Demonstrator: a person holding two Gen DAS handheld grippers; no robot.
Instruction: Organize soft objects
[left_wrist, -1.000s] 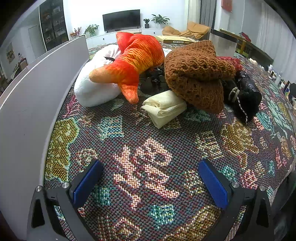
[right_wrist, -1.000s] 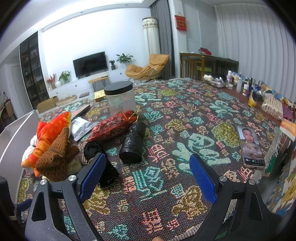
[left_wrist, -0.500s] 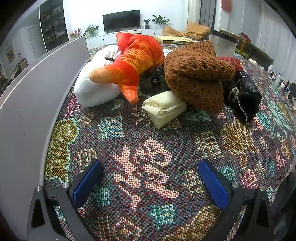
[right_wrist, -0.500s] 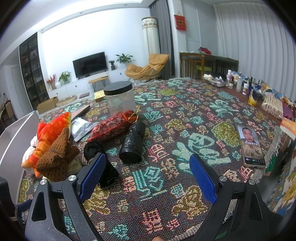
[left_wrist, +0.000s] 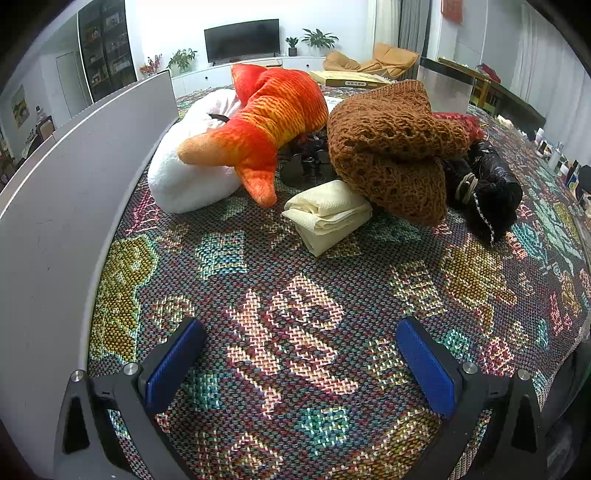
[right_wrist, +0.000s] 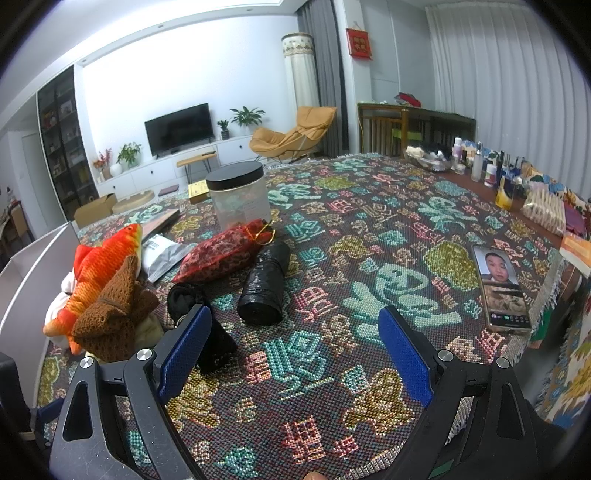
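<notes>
Left gripper with blue pads spread wide and nothing between them, above bare patterned cloth covering the table. Right gripper likewise spread wide and empty, over an open stretch of the same cloth.

Landmark: brown knitted piece. The soft things cluster around it. Orange plush fish just left of it, draped across a white plush. Folded cream cloth at its near lower edge, partly tucked under it. Black bundle with a cord touching its right side. Red mesh pouch behind it, seen clearly only in the right wrist view, with a rolled black bag beside the pouch and a black-lidded clear jar beyond.

Edges: a grey upright panel bounds the cloth left of the white plush, which lies near it. Between the left gripper and the brown knitted piece the cloth is free of things. Far right of the knitted piece, well apart, a phone lies near the fringed table edge; bottles line the far right edge
</notes>
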